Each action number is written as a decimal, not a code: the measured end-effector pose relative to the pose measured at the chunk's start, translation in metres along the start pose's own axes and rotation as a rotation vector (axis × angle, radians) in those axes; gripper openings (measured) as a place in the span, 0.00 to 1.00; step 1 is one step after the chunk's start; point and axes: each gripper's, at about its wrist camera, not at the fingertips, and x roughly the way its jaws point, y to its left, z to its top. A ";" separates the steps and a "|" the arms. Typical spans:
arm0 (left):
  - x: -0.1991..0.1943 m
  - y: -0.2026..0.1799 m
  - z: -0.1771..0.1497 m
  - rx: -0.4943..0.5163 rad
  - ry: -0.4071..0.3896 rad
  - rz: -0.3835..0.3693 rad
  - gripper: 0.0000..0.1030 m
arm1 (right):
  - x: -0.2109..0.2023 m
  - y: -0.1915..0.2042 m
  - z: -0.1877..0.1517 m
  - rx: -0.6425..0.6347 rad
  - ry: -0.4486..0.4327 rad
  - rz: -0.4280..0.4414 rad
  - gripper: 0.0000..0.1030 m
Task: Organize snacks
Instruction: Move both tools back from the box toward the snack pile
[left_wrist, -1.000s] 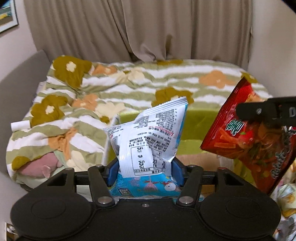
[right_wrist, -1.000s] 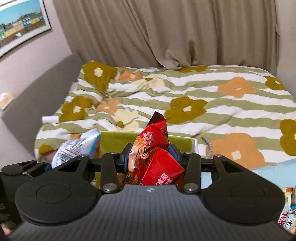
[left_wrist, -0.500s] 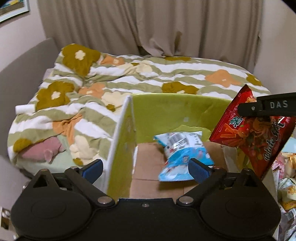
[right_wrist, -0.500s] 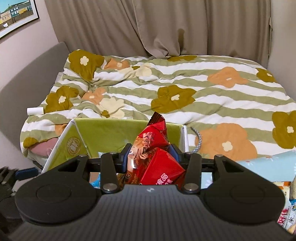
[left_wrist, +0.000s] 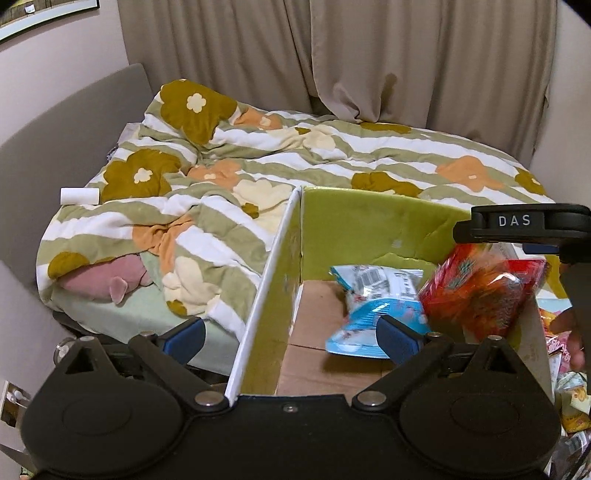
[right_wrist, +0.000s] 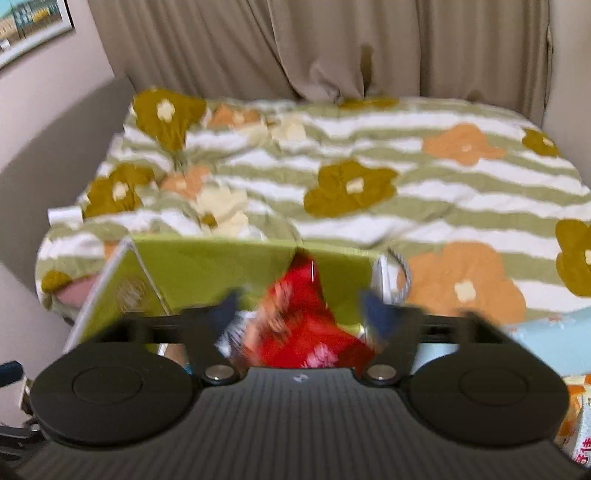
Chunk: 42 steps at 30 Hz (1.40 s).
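A green-walled cardboard box (left_wrist: 354, 236) stands at the foot of the bed. A blue and white snack bag (left_wrist: 373, 306) lies on its brown floor. My left gripper (left_wrist: 291, 338) is open and empty, its fingers astride the box's left wall. A red snack bag (left_wrist: 480, 291) sits in the box at the right, under my right gripper's body. In the blurred right wrist view my right gripper (right_wrist: 301, 310) is open, the red bag (right_wrist: 299, 325) loose between the spread fingers, over the box (right_wrist: 207, 266).
A flowered quilt (left_wrist: 258, 173) covers the bed behind the box. A pink plush (left_wrist: 107, 277) and a white roll (left_wrist: 79, 195) lie at its left. More snack packets (left_wrist: 565, 376) lie right of the box. Curtains hang behind.
My left gripper opened and dropped the blue bag into the box. My right gripper moved down over the box and opened, letting go of the red bag.
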 end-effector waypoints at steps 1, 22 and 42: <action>0.000 0.000 -0.001 0.000 0.002 0.000 0.98 | 0.000 -0.001 -0.003 -0.002 -0.010 0.001 1.00; -0.045 0.001 0.007 0.009 -0.100 -0.053 0.98 | -0.085 -0.013 -0.010 0.003 -0.143 -0.021 1.00; -0.132 -0.093 -0.013 0.120 -0.244 -0.209 0.98 | -0.226 -0.106 -0.056 0.037 -0.245 -0.124 1.00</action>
